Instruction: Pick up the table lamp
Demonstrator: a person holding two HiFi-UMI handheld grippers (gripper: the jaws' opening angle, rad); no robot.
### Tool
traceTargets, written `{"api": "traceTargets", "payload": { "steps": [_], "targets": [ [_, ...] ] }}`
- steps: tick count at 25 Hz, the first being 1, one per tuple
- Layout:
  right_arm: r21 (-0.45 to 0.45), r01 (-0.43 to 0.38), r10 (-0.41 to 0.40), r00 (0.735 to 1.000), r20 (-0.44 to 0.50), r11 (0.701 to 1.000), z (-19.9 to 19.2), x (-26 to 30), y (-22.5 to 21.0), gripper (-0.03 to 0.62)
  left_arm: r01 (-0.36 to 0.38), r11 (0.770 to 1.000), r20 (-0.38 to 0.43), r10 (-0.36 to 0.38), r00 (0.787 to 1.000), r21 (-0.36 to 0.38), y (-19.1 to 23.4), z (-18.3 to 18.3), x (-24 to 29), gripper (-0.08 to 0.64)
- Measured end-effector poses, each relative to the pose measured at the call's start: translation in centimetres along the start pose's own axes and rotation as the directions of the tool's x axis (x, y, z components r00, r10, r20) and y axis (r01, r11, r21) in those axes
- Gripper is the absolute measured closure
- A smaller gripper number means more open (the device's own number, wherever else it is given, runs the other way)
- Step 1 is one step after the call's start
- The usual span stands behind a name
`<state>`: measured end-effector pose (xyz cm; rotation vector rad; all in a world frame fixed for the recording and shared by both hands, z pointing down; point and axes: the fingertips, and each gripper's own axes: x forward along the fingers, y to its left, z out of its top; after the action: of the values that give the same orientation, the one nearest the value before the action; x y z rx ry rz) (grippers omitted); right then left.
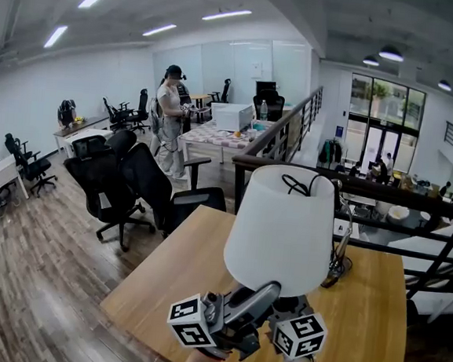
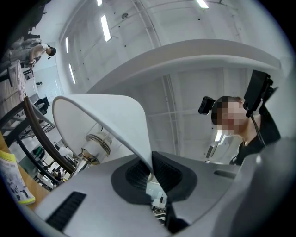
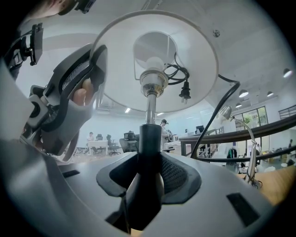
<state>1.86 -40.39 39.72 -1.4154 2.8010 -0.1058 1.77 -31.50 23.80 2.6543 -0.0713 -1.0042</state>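
Observation:
The table lamp's white shade (image 1: 281,228) fills the middle of the head view, held up above the wooden table (image 1: 364,314). My left gripper (image 1: 270,290) reaches up from below and is shut on the shade's lower rim (image 2: 147,159); the bulb socket (image 2: 95,146) shows under the shade (image 2: 106,118). My right gripper (image 3: 148,159) is shut on the lamp's black stem (image 3: 149,139), seen from beneath the shade (image 3: 185,51). The left gripper (image 3: 90,85) shows there pinching the rim. The lamp's cord and plug (image 3: 184,92) hang inside the shade. In the head view the right gripper's (image 1: 288,306) jaws are mostly hidden under the shade.
A silver gooseneck desk lamp (image 1: 338,253) stands on the table just behind the shade. A dark railing (image 1: 383,194) runs along the table's far edge. Black office chairs (image 1: 112,182) stand left of the table, and a person (image 1: 169,112) stands farther back.

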Motion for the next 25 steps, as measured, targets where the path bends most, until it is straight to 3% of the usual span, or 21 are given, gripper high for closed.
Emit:
{"api": "traceTargets", "payload": {
  "steps": [25],
  "targets": [
    [-0.049, -0.001, 0.004, 0.998, 0.057, 0.999, 3.3, -1.1, -0.1, 0.440, 0.050, 0.998, 0.019, -0.051, 0.999, 0.045, -2.3, 1.1, 1.7, 0.546]
  ]
}}
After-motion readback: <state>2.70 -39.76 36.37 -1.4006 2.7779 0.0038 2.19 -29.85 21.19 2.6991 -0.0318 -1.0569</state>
